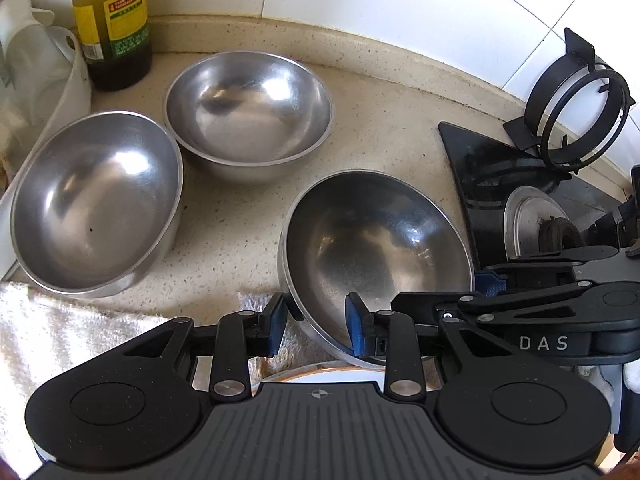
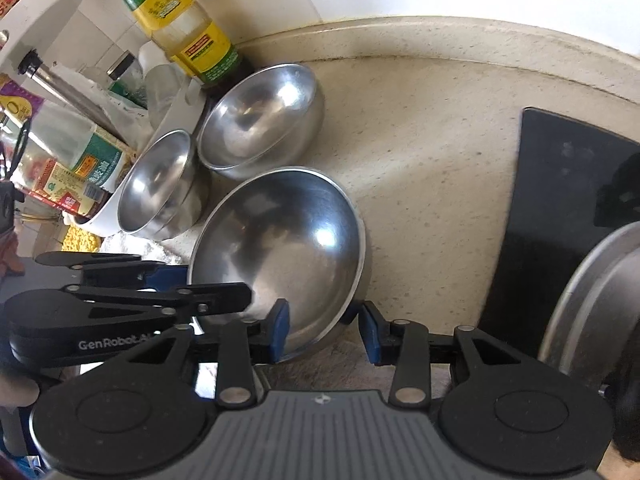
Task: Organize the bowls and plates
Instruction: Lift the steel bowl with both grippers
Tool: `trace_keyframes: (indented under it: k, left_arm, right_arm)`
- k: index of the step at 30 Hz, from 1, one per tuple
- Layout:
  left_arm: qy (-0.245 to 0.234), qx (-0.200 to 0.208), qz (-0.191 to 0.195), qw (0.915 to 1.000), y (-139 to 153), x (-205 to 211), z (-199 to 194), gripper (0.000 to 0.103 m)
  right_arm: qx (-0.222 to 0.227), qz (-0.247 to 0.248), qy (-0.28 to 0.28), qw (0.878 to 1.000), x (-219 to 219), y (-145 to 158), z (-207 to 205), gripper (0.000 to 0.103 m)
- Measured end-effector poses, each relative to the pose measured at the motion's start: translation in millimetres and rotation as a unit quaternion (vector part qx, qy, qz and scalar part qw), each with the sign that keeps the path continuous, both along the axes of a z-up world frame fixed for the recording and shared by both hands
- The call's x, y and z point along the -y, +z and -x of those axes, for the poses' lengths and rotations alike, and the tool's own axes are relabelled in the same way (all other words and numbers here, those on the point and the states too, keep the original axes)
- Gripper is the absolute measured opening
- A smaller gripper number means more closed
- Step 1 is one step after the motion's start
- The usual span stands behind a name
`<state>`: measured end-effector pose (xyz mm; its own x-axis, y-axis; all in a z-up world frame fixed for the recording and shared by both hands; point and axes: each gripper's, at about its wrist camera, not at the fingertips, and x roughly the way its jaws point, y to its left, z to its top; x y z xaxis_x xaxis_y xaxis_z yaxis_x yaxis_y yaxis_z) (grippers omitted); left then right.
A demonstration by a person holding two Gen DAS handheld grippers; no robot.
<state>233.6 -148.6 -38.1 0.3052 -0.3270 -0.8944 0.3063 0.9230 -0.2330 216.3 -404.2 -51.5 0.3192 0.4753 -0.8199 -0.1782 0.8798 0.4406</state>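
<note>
Left hand-held gripper (image 1: 316, 322) open, straddling near rim of front steel bowl (image 1: 378, 256); two more bowls (image 1: 248, 114) behind on desk (image 1: 380, 128).

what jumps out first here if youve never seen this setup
Three shiny steel bowls on the speckled counter: the near bowl sits with both grippers at its rim, the left gripper and right gripper each with open jaws straddling the edge. The left bowl and back bowl sit behind, in front of a yellow-labelled oil bottle, with a black stove to the right.
</note>
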Motion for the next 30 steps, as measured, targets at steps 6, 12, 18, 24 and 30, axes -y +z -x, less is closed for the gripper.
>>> trace_keyframes:
  k: [6, 12, 18, 24, 30]
  left_arm:
    - [0.0, 0.021, -0.001, 0.9998, 16.0, -10.5, 4.2, 0.053]
    - [0.013, 0.081, -0.005, 0.9967, 56.7, -25.3, -8.1, 0.065]
    - [0.03, 0.105, -0.05, 0.9928, 63.1, -18.4, -64.7, 0.075]
    - [0.044, 0.087, -0.07, 0.9927, 43.4, -18.8, -102.2, 0.084]
    - [0.04, 0.058, -0.094, 0.9931, 18.7, -18.0, -122.4, 0.074]
  right_arm:
    - [0.045, 0.017, -0.006, 0.999, 18.3, 34.8, 8.9, 0.046]
    - [0.087, 0.022, -0.001, 0.996, 4.6, 57.8, -24.0, 0.049]
    - [0.082, 0.017, -0.011, 0.996, -19.2, 52.8, -76.2, 0.051]
    - [0.044, 0.014, -0.017, 0.999, -37.6, 24.3, -110.0, 0.052]
    - [0.028, 0.018, -0.008, 0.999, -48.3, 7.3, -117.5, 0.042]
